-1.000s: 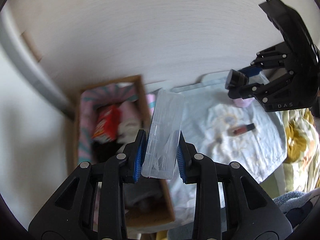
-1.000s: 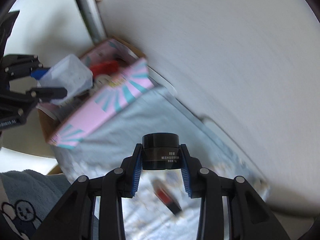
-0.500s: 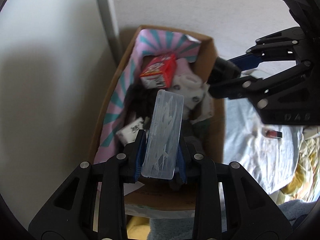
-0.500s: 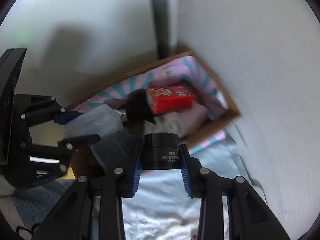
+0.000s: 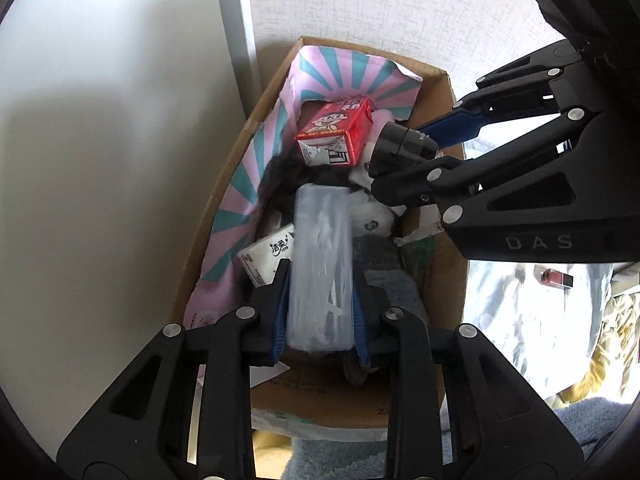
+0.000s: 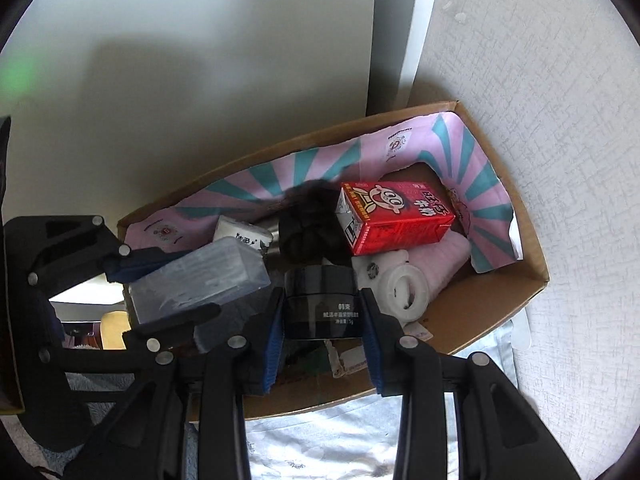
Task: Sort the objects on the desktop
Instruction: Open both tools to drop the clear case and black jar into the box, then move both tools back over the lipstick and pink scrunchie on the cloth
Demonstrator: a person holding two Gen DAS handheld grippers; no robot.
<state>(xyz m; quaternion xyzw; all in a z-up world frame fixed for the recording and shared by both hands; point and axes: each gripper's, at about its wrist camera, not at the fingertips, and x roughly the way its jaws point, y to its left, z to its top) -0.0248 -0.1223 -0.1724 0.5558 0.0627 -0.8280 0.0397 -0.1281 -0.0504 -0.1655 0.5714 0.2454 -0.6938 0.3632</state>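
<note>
Over the box (image 5: 454,280), both grippers have swung in from the cloth a second ago. Left gripper (image 5: 320,312) clamps the clear case (image 5: 320,264); right gripper (image 6: 322,324) clamps the black jar (image 6: 320,304). Both loads look ready to drop in.

A: What's in the bkgd?
B: White textured wall (image 6: 540,80) far right, smooth panel (image 5: 100,160) left w/ a grey strip (image 5: 236,28) btwn.
A: Near side?
B: Pale floral cloth (image 6: 340,448), blue fluffy towel (image 5: 500,456).
</note>
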